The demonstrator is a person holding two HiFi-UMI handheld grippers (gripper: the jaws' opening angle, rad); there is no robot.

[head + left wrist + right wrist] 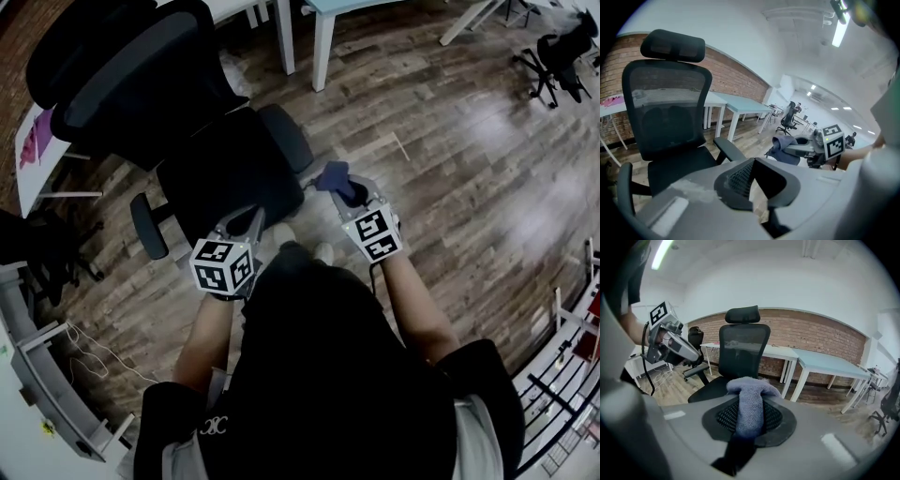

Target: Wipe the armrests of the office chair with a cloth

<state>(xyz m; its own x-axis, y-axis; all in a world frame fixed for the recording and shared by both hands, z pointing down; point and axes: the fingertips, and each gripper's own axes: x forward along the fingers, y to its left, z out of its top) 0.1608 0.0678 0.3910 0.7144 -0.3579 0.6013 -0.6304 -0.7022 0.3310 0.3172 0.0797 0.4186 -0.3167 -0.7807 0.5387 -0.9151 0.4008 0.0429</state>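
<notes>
So the right gripper [345, 187] is clamping the bluish cloth [334, 175] mid-frame, just right of the office chair [225, 178]. The left gripper [242, 221] is hanging spread and empty, and the chair's base is mostly hiding underneath.

Chair base: hidden under the seat [230, 173], head view.
Cloth [751, 404] lower end: lost in dark between jaws.
Far figures [853, 137]: too small.

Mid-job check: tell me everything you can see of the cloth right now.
The cloth is blue-grey with a knitted, slightly fuzzy look. The right gripper has its jaws shut on it: a strip runs down between them and a bunched wad bulges past the tips. It is held in the air over the wooden floor, short of the office chair's nearer armrest, touching nothing but the jaws.
</notes>
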